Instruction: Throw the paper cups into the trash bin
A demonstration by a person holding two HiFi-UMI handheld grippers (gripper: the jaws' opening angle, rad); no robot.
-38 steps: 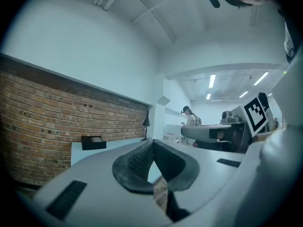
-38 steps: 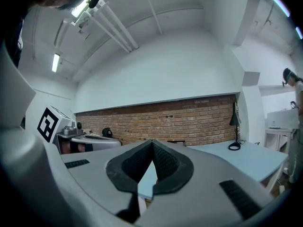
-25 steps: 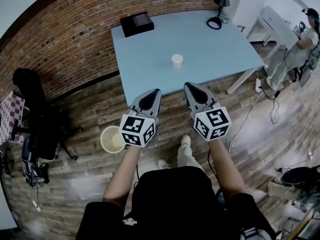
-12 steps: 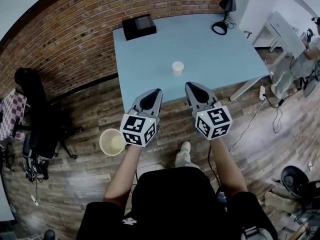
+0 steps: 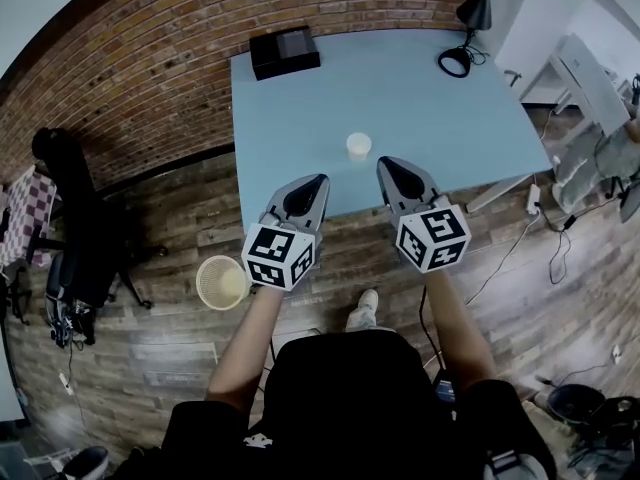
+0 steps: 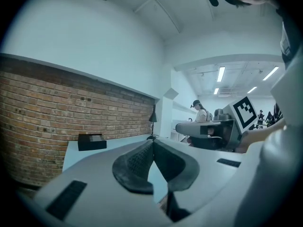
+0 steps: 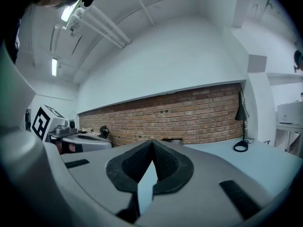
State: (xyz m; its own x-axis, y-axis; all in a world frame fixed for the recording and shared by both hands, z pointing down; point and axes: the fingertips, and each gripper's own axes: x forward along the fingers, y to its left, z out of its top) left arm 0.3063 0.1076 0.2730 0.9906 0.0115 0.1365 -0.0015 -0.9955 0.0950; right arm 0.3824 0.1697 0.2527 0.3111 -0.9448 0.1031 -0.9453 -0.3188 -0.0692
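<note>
A white paper cup stands upright on the light-blue table, near its front edge. A round cream trash bin sits on the wood floor left of the table. My left gripper hovers at the table's front edge, left of the cup and short of it, jaws shut with nothing between them. My right gripper is just right of the cup, close to it, also shut and empty. In the left gripper view the tips meet; in the right gripper view the tips meet too. The cup is hidden in both gripper views.
A black box lies at the table's far left corner and a black desk lamp at its far right. A brick wall runs behind. A black office chair stands at left. Cables trail on the floor at right.
Both grippers and my body have moved forward toward the table; the tips now reach over its front edge, nearer the cup. Both stay shut.
</note>
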